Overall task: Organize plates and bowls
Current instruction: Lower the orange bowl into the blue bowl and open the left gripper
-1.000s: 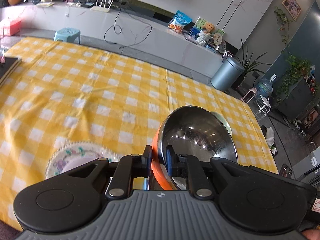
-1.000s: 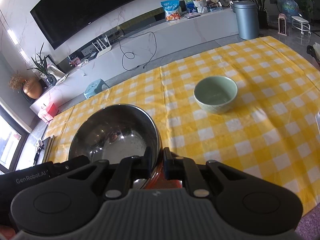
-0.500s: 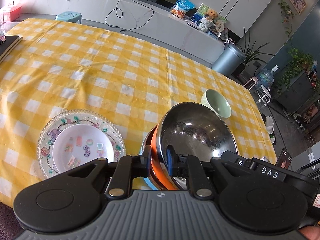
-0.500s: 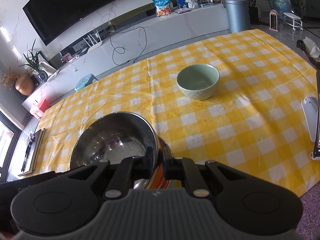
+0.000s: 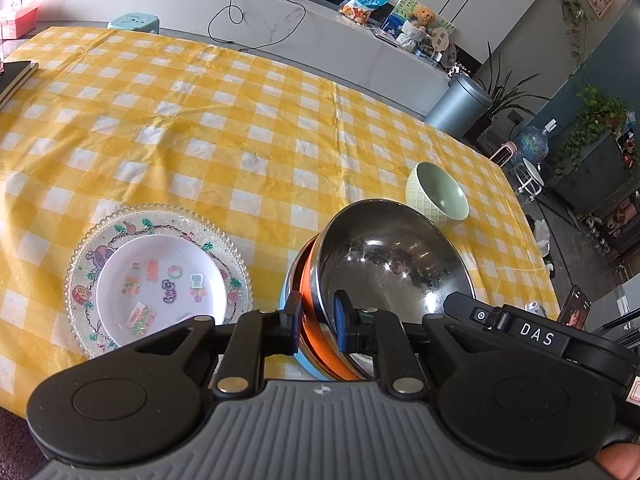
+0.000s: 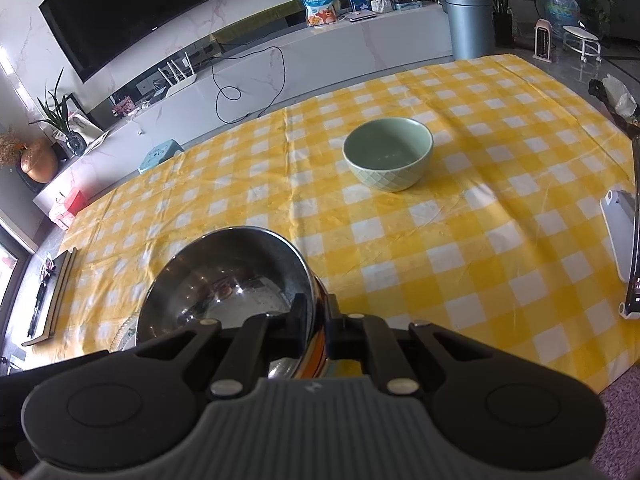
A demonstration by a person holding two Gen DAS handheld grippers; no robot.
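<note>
A steel bowl (image 5: 392,264) sits nested in an orange bowl (image 5: 310,292), which sits in a light blue bowl (image 5: 289,286). My left gripper (image 5: 318,316) is shut on the stack's near left rim, with the orange and steel rims between its pads. My right gripper (image 6: 318,312) is shut on the right rim of the steel bowl (image 6: 228,276). The stack tilts low over the yellow checked tablecloth (image 5: 200,120). Left of it lies a white sticker plate (image 5: 160,280) on a clear beaded plate (image 5: 92,240). A pale green bowl (image 6: 388,154) stands upright beyond the stack.
A dark flat book (image 6: 52,292) lies at the table's left edge. At the right edge are a white device (image 6: 620,240) and a dark stand (image 6: 636,280). The table's near edge runs just below the grippers. A grey bin (image 5: 458,106) stands on the floor beyond.
Both grippers have tipped downward with the bowl stack still held. The two stacked plates have come fully into the left wrist view, and the green bowl now shows clear of the steel bowl.
</note>
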